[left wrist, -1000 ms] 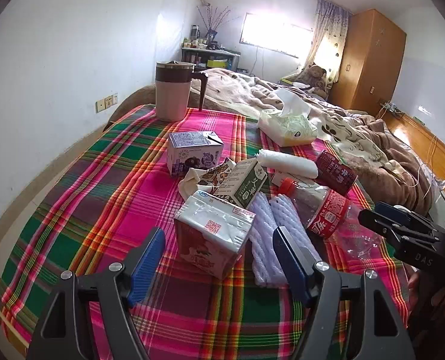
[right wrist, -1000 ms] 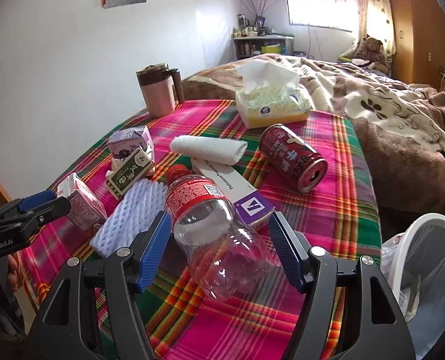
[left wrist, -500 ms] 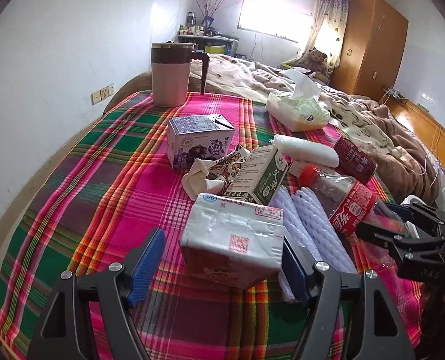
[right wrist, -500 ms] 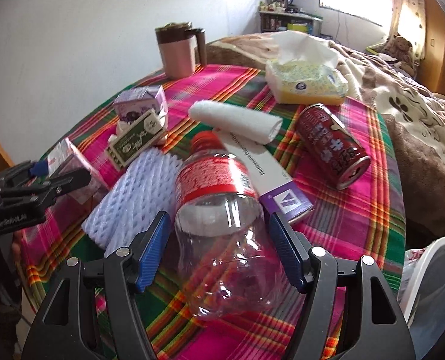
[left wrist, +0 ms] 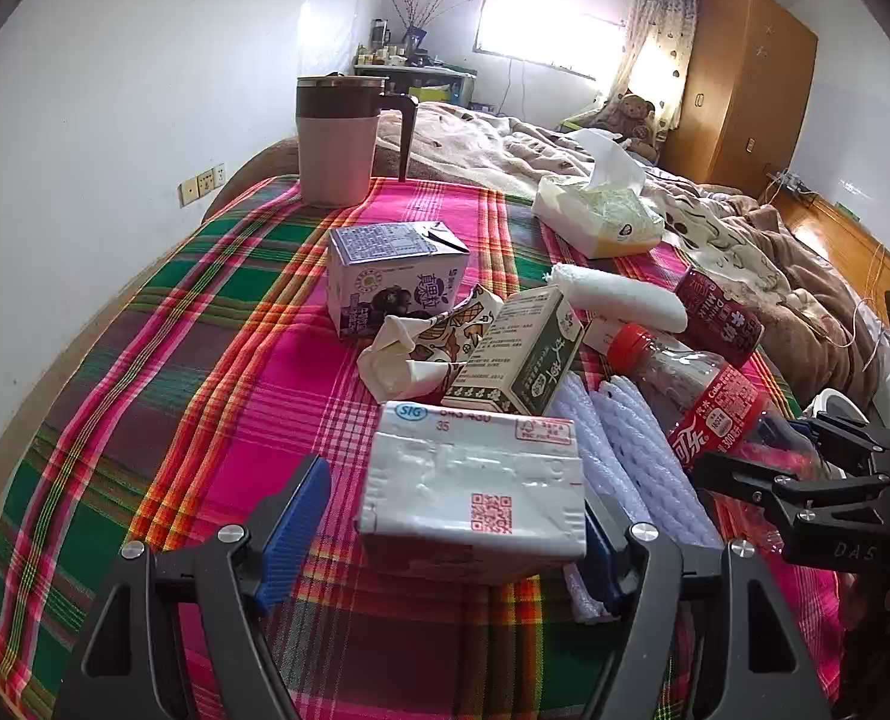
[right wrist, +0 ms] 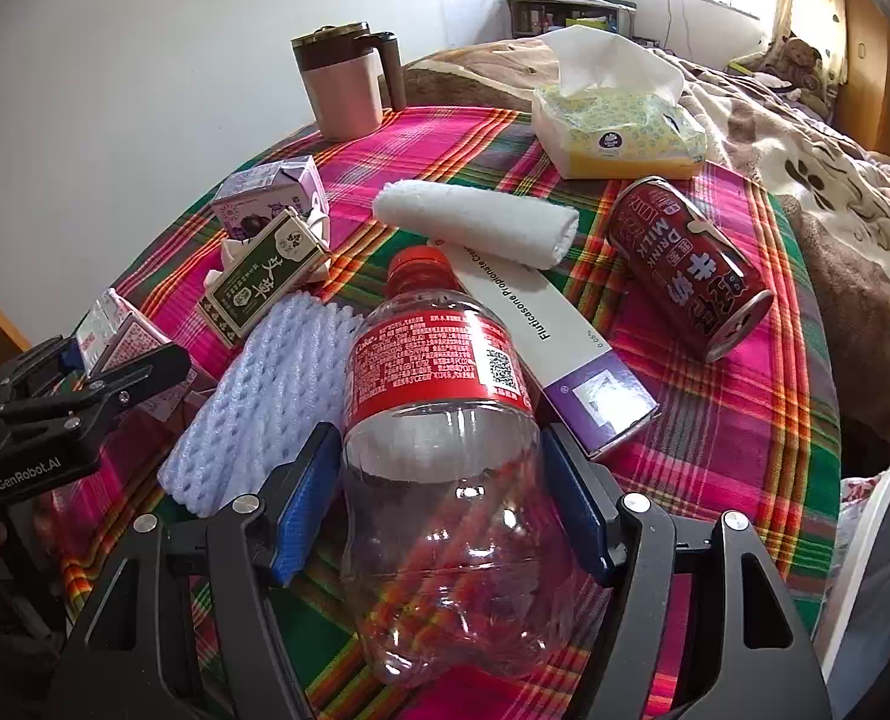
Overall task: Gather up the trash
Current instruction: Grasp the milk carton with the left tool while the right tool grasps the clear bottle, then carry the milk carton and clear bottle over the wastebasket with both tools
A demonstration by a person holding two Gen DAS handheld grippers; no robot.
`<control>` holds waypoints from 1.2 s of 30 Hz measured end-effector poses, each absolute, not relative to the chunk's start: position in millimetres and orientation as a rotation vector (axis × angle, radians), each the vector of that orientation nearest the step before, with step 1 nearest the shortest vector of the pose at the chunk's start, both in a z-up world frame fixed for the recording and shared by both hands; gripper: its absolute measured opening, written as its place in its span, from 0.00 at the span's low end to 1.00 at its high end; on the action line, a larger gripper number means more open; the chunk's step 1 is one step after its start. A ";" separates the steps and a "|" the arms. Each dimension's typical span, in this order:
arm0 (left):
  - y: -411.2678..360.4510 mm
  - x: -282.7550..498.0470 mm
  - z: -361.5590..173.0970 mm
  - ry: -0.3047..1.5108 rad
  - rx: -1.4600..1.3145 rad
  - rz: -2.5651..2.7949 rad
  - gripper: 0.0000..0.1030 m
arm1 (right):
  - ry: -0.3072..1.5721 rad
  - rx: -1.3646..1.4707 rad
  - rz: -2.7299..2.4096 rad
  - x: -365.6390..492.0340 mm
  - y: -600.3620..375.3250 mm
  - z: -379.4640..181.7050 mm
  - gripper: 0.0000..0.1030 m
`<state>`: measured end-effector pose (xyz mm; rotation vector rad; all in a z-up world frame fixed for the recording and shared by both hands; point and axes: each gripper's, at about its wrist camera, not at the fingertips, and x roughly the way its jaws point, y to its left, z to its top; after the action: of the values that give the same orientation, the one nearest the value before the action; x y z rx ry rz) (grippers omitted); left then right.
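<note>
two hand-held tools close in on litter spread over a desk (left wrist: 162,360) draped in a pink and green plaid cloth. the left tool (left wrist: 445,522) straddles a white drink carton (left wrist: 475,492) lying on its side near the front edge, its blue pads wide: the right one appears to touch the carton and the left one stands clear, so the carton is bracketed rather than gripped. the right tool (right wrist: 438,504) frames the clear base of an empty cola bottle (right wrist: 445,420) with a red label, which lies with its cap pointing away; the pads sit close on either flank, though whether they press the plastic yet cannot be told. both pieces lie nearest the person, which likely explains why they are taken first.

beyond them wait a white foam net (right wrist: 264,390), a green carton (left wrist: 523,354), a purple milk carton (left wrist: 390,276), a crumpled wrapper (left wrist: 420,348), a long medicine box (right wrist: 541,336) and a red milk-drink can (right wrist: 691,276) on its side. a rolled towel (right wrist: 481,225), a tissue pack (right wrist: 619,126) and a pink mug (left wrist: 336,144) stand further back and are probably not rubbish. a white bin rim (right wrist: 865,540) shows at the right tool's lower right, beside the desk, a likely destination.
</note>
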<state>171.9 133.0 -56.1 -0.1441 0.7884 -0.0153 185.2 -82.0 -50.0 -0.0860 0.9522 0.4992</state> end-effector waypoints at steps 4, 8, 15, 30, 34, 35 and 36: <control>132.1 172.3 -55.0 0.784 -0.151 -0.015 0.60 | 0.950 -0.094 0.482 184.2 -79.0 -50.6 0.67; 131.1 172.2 -53.3 0.784 -0.142 -0.009 0.54 | 0.943 -0.075 0.478 182.1 -82.2 -49.4 0.64; 128.1 166.5 -45.5 0.764 -0.136 -0.012 0.54 | 0.910 -0.053 0.469 175.3 -87.5 -45.3 0.62; 98.9 149.0 -19.0 0.714 -0.105 -0.059 0.54 | 0.814 0.057 0.455 154.4 -118.2 -19.5 0.62; 83.9 146.8 -10.5 0.699 -0.089 -0.084 0.54 | 0.779 0.084 0.425 148.0 -135.5 -8.8 0.62; 79.8 146.6 -8.5 0.698 -0.088 -0.088 0.54 | 0.773 0.090 0.421 146.6 -139.6 -7.4 0.62; 75.1 146.4 -6.1 0.694 -0.087 -0.095 0.54 | 0.767 0.097 0.413 145.0 -144.4 -5.6 0.62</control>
<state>146.4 75.1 -6.1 -0.0873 0.6944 -0.0949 145.0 -144.4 -5.6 0.0971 0.7670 0.4129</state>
